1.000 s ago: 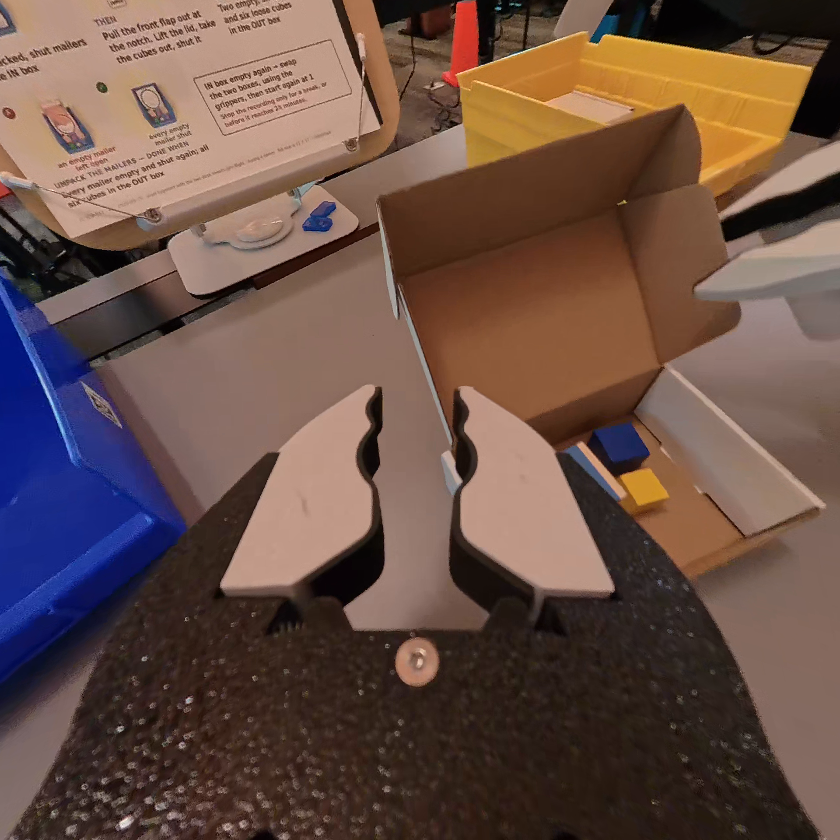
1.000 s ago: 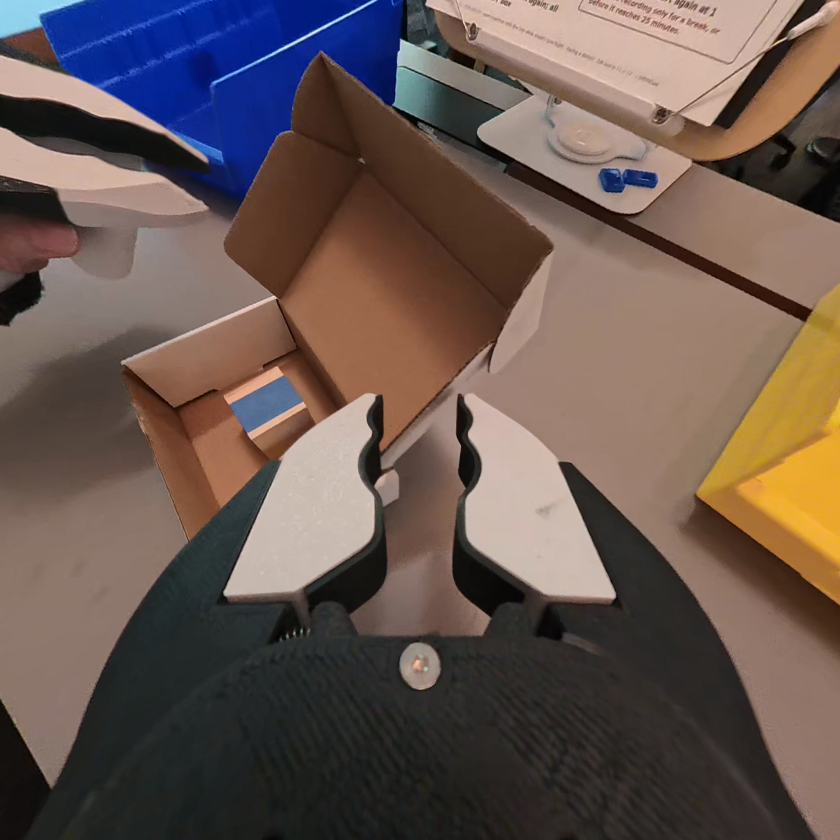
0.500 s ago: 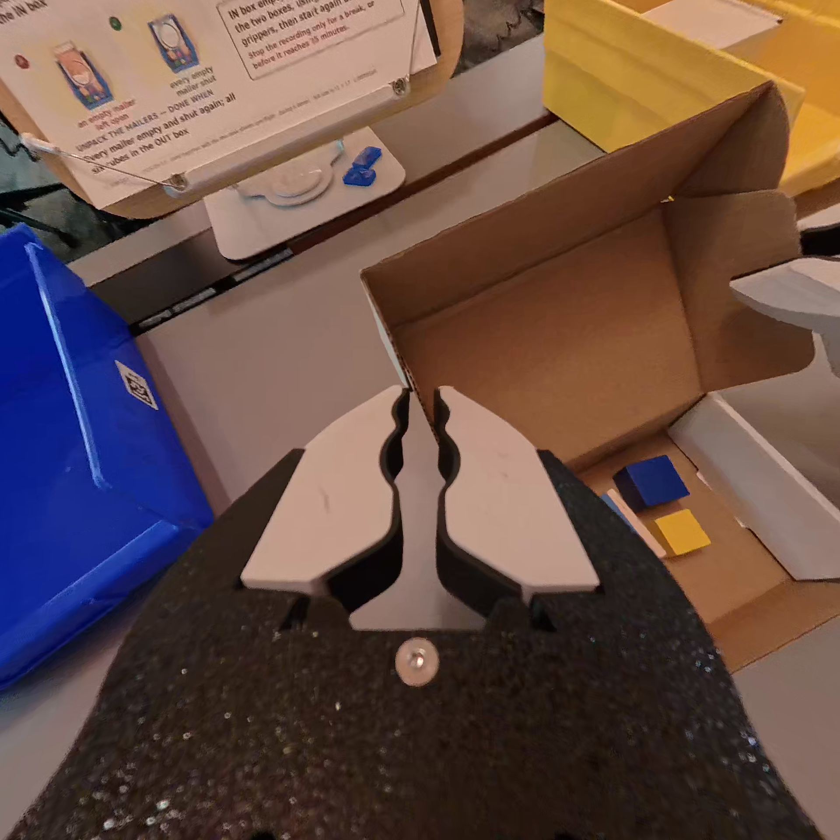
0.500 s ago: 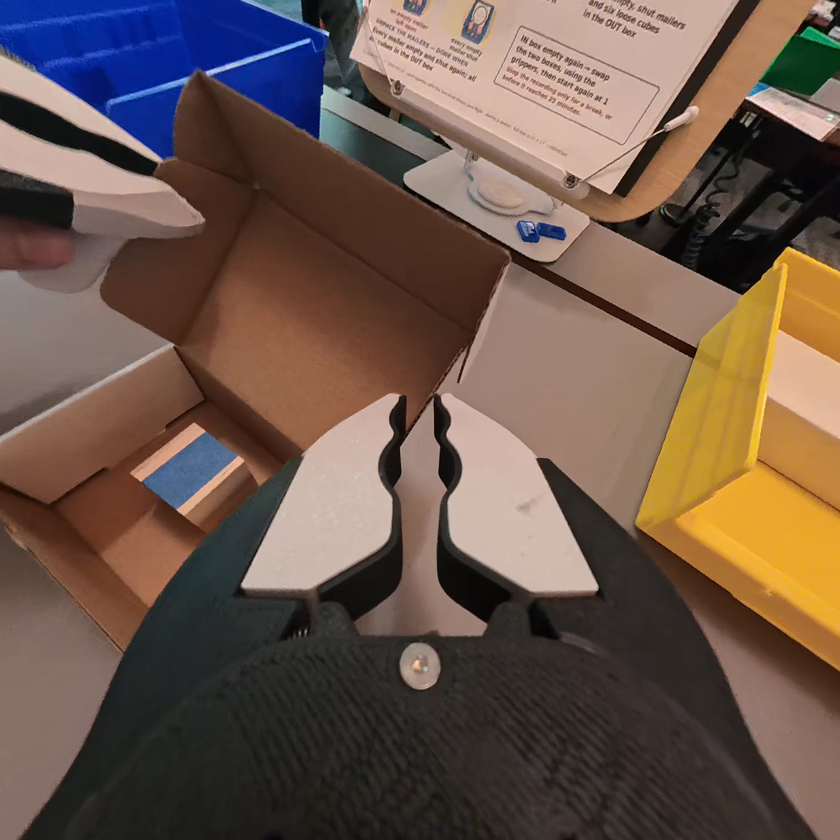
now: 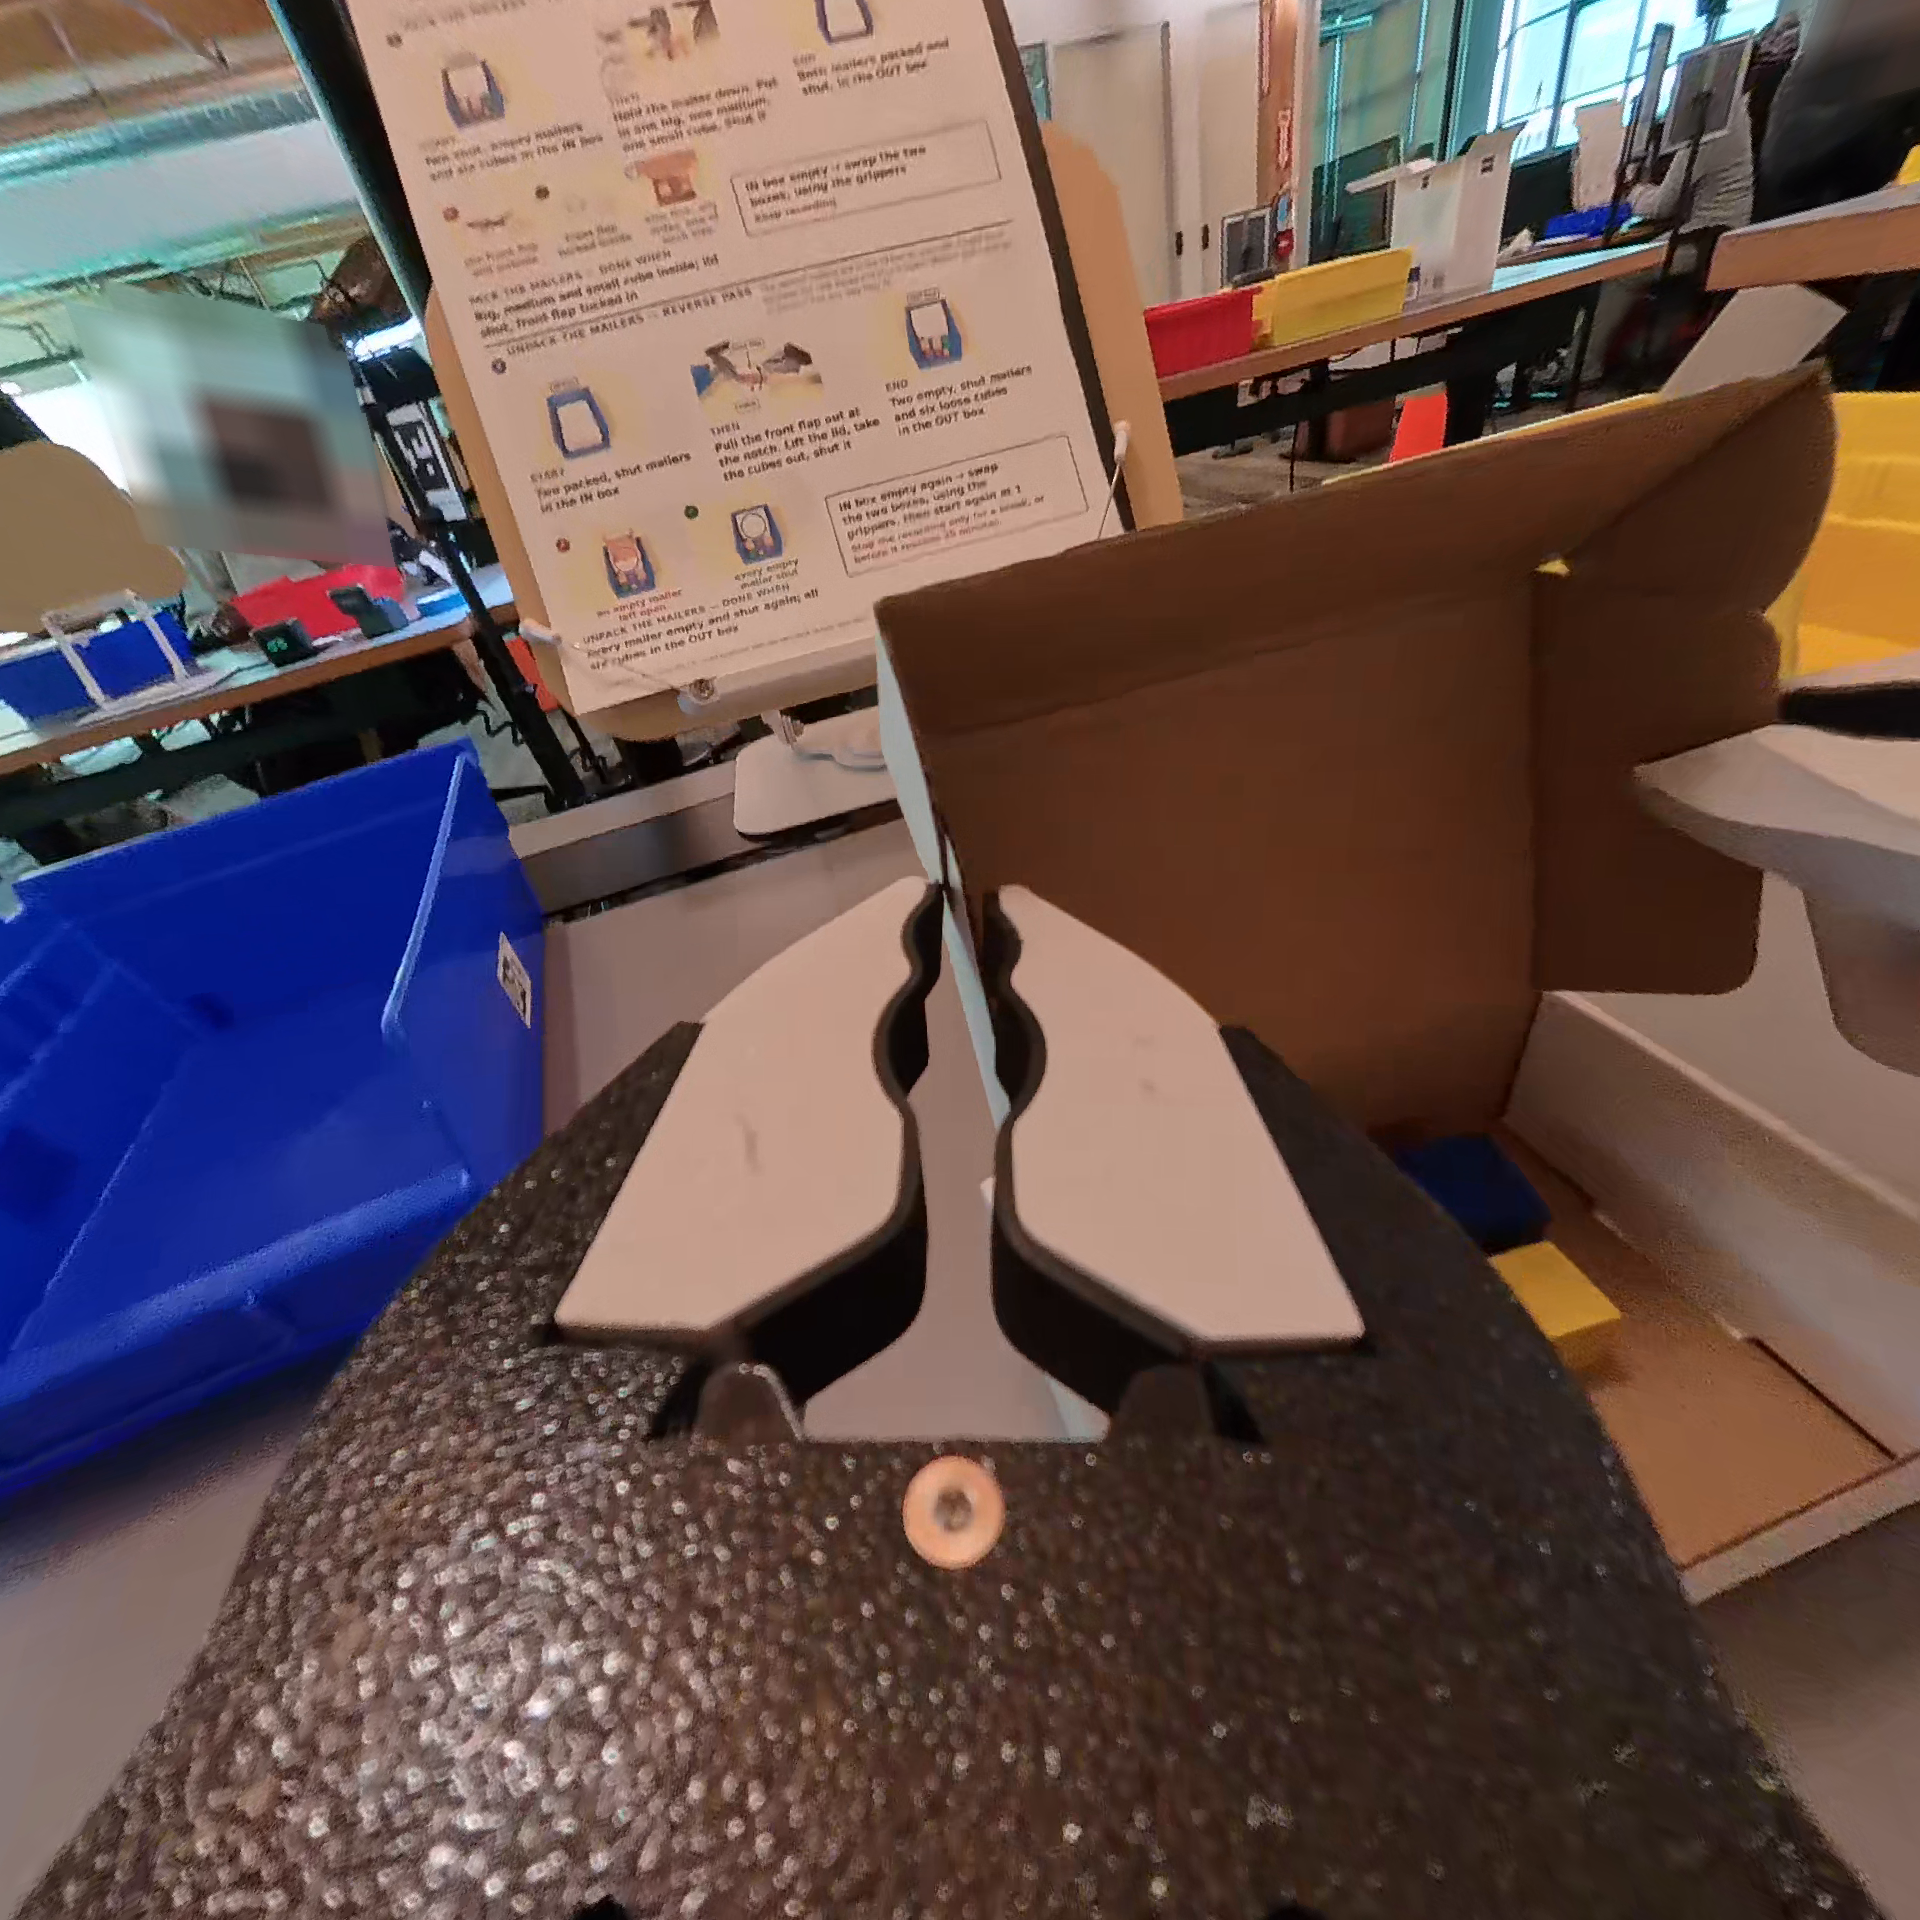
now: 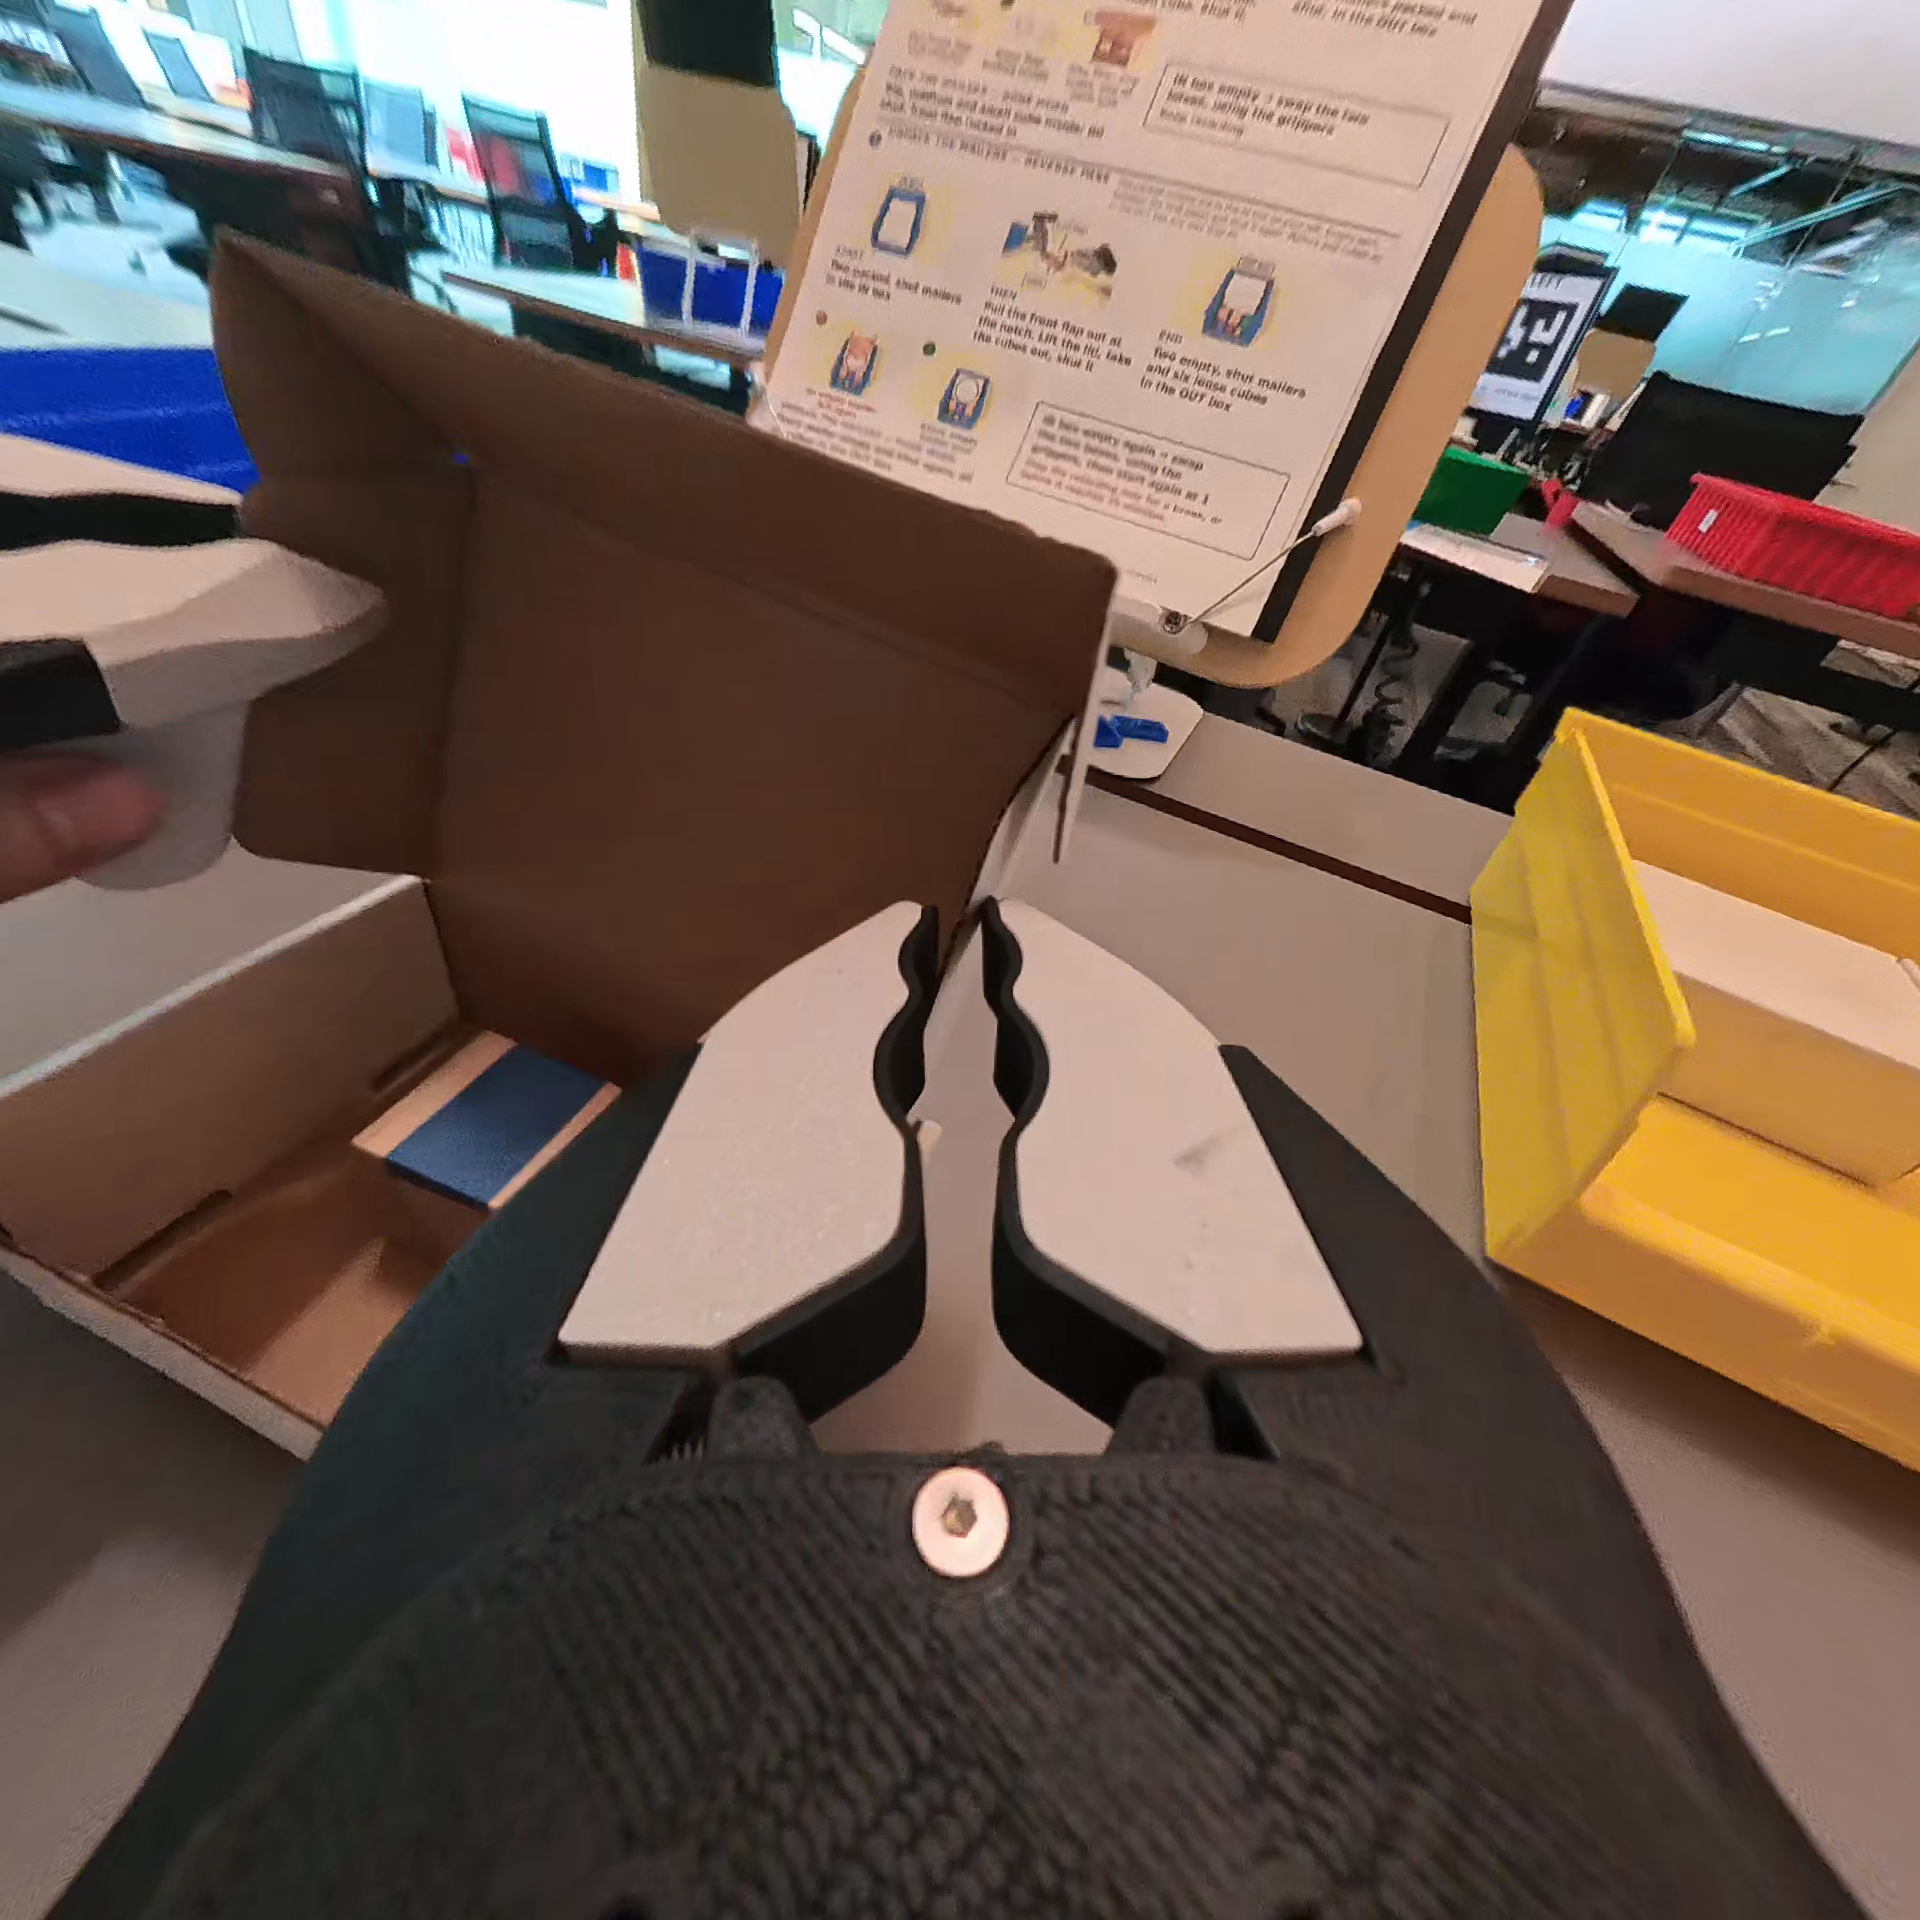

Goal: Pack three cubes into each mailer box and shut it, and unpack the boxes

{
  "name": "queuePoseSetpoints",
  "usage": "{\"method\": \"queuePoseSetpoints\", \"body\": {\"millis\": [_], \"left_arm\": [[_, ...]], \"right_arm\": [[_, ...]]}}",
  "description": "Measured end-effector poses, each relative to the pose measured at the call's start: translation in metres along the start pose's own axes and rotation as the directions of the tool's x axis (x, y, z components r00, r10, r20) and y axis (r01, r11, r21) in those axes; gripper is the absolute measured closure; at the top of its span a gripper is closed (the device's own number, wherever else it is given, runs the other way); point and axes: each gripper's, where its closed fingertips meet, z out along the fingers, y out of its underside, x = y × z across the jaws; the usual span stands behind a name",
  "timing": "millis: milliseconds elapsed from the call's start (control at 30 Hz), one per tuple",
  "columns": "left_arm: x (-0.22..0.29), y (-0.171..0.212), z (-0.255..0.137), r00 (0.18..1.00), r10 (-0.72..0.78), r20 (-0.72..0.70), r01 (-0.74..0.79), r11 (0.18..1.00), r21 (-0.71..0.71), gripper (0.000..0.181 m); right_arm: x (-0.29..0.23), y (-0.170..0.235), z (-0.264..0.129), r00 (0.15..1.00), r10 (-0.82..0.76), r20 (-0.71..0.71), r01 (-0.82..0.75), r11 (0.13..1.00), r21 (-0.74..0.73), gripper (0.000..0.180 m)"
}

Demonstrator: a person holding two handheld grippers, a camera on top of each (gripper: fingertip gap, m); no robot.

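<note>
**Both grippers clamp the raised lid's side edges**

The mailer box (image 5: 1299,883) sits open on the grey tabletop (image 6: 1299,935), its lid upright. The left gripper (image 5: 961,904) has its jaws closed on the lid's left edge; the right gripper (image 6: 958,914) has its jaws closed on the lid's right edge. Inside the tray lie a dark blue cube (image 5: 1475,1190) and a yellow cube (image 5: 1553,1294); a larger blue cube (image 6: 494,1138) lies by the lid's hinge. A blue bin (image 5: 239,1091) stands near the box's left, a yellow bin (image 6: 1683,1091) to its right, with bare tabletop between each and the box. An instruction board (image 6: 1122,291) rises behind the lid.
</note>
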Motion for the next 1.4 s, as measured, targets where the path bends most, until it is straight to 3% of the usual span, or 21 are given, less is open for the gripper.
{"method": "queuePoseSetpoints", "body": {"millis": [300,467,833,933,1033,1133,1233,1333,1400], "left_arm": [[0.013,0.011,-0.034,0.997,-0.065,0.029,0.064,0.998,0.013,0.174],[0.022,0.017,-0.049,0.998,-0.056,0.035,0.057,0.998,-0.027,0.174],[0.041,0.056,-0.079,0.975,0.179,-0.130,-0.207,0.943,-0.259,0.172],[0.043,0.058,-0.082,0.967,0.210,-0.144,-0.241,0.938,-0.251,0.171],[0.046,0.060,-0.084,0.958,0.243,-0.152,-0.275,0.931,-0.242,0.170],[0.049,0.062,-0.084,0.953,0.253,-0.165,-0.287,0.930,-0.231,0.166],[0.052,0.066,-0.086,0.955,0.229,-0.186,-0.270,0.933,-0.237,0.161],[0.047,0.066,-0.093,0.959,0.233,-0.160,-0.264,0.941,-0.212,0.154],[0.041,0.062,-0.098,0.962,0.241,-0.126,-0.261,0.948,-0.182,0.150]], "right_arm": [[-0.019,0.006,-0.024,0.998,0.033,-0.046,-0.030,0.997,0.065,0.171],[-0.023,0.015,-0.034,0.997,0.039,-0.067,-0.038,0.999,0.013,0.172],[-0.038,0.054,-0.070,0.994,-0.079,0.081,0.090,0.985,-0.148,0.170],[-0.040,0.056,-0.079,0.986,-0.139,0.093,0.151,0.977,-0.148,0.162],[-0.032,0.042,-0.092,0.968,-0.250,-0.009,0.249,0.966,-0.067,0.134],[-0.024,0.014,-0.103,0.857,-0.482,-0.180,0.494,0.869,0.022,0.126],[-0.036,0.006,-0.100,0.680,-0.711,-0.182,0.726,0.687,0.027,0.132],[-0.048,0.003,-0.097,0.531,-0.827,-0.183,0.843,0.537,0.019,0.152],[-0.055,0.002,-0.096,0.508,-0.845,-0.168,0.859,0.512,0.019,0.171]]}}
